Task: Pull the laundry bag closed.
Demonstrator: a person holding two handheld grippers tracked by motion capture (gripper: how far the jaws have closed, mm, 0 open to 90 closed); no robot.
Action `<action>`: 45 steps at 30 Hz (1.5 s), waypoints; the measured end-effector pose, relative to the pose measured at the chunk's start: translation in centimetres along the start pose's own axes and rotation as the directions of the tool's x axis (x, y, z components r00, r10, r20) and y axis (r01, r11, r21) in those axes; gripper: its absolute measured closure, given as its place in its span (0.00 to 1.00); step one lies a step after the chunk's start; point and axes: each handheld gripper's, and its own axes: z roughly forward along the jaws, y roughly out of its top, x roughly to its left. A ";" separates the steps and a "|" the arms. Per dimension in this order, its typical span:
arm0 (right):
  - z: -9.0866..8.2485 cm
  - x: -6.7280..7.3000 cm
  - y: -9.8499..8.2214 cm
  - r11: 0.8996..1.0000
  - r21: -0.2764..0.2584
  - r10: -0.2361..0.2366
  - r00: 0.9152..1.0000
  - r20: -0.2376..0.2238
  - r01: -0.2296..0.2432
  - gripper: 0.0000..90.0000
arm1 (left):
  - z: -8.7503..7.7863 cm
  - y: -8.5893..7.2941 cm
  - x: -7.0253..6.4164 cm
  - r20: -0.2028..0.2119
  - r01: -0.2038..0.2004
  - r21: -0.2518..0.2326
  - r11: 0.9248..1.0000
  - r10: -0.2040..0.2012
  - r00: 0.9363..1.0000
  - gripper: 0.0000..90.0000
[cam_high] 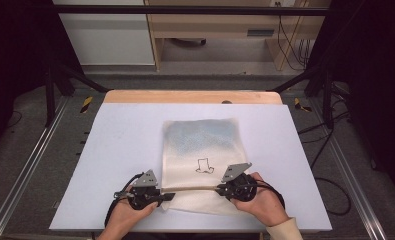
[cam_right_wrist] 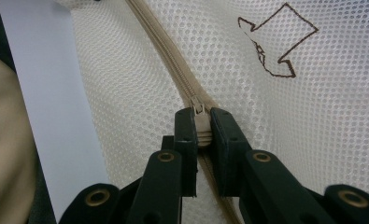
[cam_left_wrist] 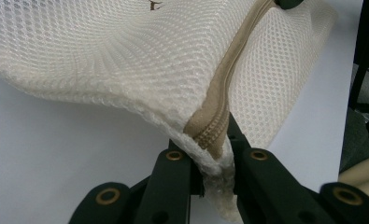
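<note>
A cream mesh bag [cam_high: 201, 145] lies in the middle of the table, with a small brown outline drawing [cam_high: 204, 166] on it and a tan zipper [cam_high: 192, 188] running across its near end. My left gripper [cam_high: 166, 196] is shut on the left end of the zipper, pinching the bag's corner [cam_left_wrist: 214, 156] between its jaws. My right gripper [cam_high: 219, 188] is shut on the zipper pull [cam_right_wrist: 200, 122] at the right end. The bag's near edge is lifted slightly between the two grippers.
A pale blue-white table top [cam_high: 115, 150] carries the bag, with a wooden strip [cam_high: 185, 96] along its far edge. Metal rails [cam_high: 30, 165] run along both sides. A wooden cabinet [cam_high: 225, 30] and cables stand beyond the table.
</note>
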 end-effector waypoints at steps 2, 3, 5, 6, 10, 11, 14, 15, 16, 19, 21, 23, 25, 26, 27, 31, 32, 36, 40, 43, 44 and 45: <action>-0.1 0.0 0.0 1.000 0.000 -0.003 1.000 0.000 0.003 0.91 | 0.0 0.0 0.0 0.000 0.000 0.000 1.000 0.000 1.000 0.94; -0.1 -0.1 -0.1 1.000 0.001 -0.003 1.000 0.001 0.003 0.91 | 0.0 0.0 0.0 0.001 0.001 0.000 1.000 -0.001 1.000 0.94; -0.1 -0.1 -0.1 1.000 0.003 0.000 1.000 0.003 0.000 0.91 | 0.0 0.0 0.1 0.001 0.001 0.001 1.000 -0.001 1.000 0.94; -0.1 -0.1 -0.2 1.000 0.004 0.001 1.000 0.003 -0.001 0.91 | 0.0 0.0 0.1 0.001 0.002 0.001 1.000 -0.002 1.000 0.94; -0.2 -0.2 -0.3 1.000 0.001 0.006 1.000 0.010 -0.006 0.91 | 0.0 0.0 0.0 0.001 0.000 0.001 1.000 0.000 1.000 0.94; -0.3 -0.2 -0.3 1.000 0.000 0.007 1.000 0.010 -0.007 0.91 | 0.0 0.0 0.0 0.000 -0.001 0.002 1.000 0.001 1.000 0.94; -0.3 -0.2 -0.4 1.000 -0.003 0.008 1.000 0.009 -0.008 0.91 | 0.0 0.0 0.0 0.000 -0.001 0.002 1.000 0.001 1.000 0.94; -0.3 -0.2 -0.4 1.000 -0.003 0.008 1.000 0.009 -0.008 0.91 | 0.0 0.0 0.0 0.000 -0.001 0.002 1.000 0.001 1.000 0.94; -0.3 -0.2 -0.4 1.000 -0.003 0.008 1.000 0.009 -0.008 0.91 | 0.0 0.0 0.0 0.000 -0.001 0.001 1.000 0.001 1.000 0.94; -0.4 -0.2 -0.4 1.000 -0.003 0.008 1.000 0.010 -0.008 0.91 | 0.0 0.0 0.0 0.000 0.000 0.001 1.000 0.000 1.000 0.94; -0.4 -0.2 -0.4 1.000 -0.002 0.007 1.000 0.011 -0.007 0.91 | 0.0 0.0 0.0 0.000 0.000 0.001 1.000 0.000 1.000 0.94; -0.4 -0.3 -0.5 1.000 -0.001 0.007 1.000 0.012 -0.007 0.91 | 0.0 0.0 0.0 -0.001 -0.001 0.001 1.000 0.001 1.000 0.94; -0.5 -0.3 -0.6 1.000 0.001 0.009 1.000 0.013 -0.009 0.91 | 0.0 0.0 0.0 -0.001 -0.002 0.001 1.000 0.002 1.000 0.94; -0.5 -0.3 -0.6 1.000 0.004 0.008 1.000 0.016 -0.009 0.91 | 0.0 0.0 0.0 -0.001 -0.001 0.001 1.000 0.001 1.000 0.94; -0.5 -0.3 -0.6 1.000 0.000 0.009 1.000 0.014 -0.009 0.91 | 0.0 0.0 0.0 0.000 -0.001 0.001 1.000 0.001 1.000 0.94; -0.6 -0.4 -0.7 1.000 -0.004 0.013 1.000 0.016 -0.013 0.91 | 0.0 0.0 0.0 -0.001 -0.001 0.001 1.000 0.001 1.000 0.94; -0.6 -0.4 -0.8 1.000 -0.007 0.012 1.000 0.013 -0.012 0.91 | 0.0 0.0 0.0 -0.001 -0.001 0.001 1.000 0.001 1.000 0.94; -0.7 -0.3 -0.8 1.000 -0.007 0.013 1.000 0.016 -0.012 0.91 | 0.0 0.0 0.0 -0.001 -0.002 0.004 1.000 0.002 1.000 0.94; -0.8 -0.3 -0.9 1.000 -0.010 0.015 1.000 0.015 -0.014 0.91 | 0.0 0.0 0.0 -0.003 -0.003 0.004 1.000 0.003 1.000 0.94; -0.8 -0.3 -1.0 1.000 -0.007 0.017 1.000 0.016 -0.017 0.91 | 0.1 0.0 0.0 0.000 -0.003 0.005 1.000 0.003 1.000 0.94; -0.9 -0.3 -1.0 1.000 -0.003 0.016 1.000 0.017 -0.016 0.91 | 0.1 0.0 0.0 -0.001 -0.002 0.004 1.000 0.002 1.000 0.94; -0.9 -0.3 -1.0 1.000 -0.009 0.019 1.000 0.015 -0.019 0.91 | 0.1 0.0 0.0 -0.001 -0.002 0.004 1.000 0.002 1.000 0.94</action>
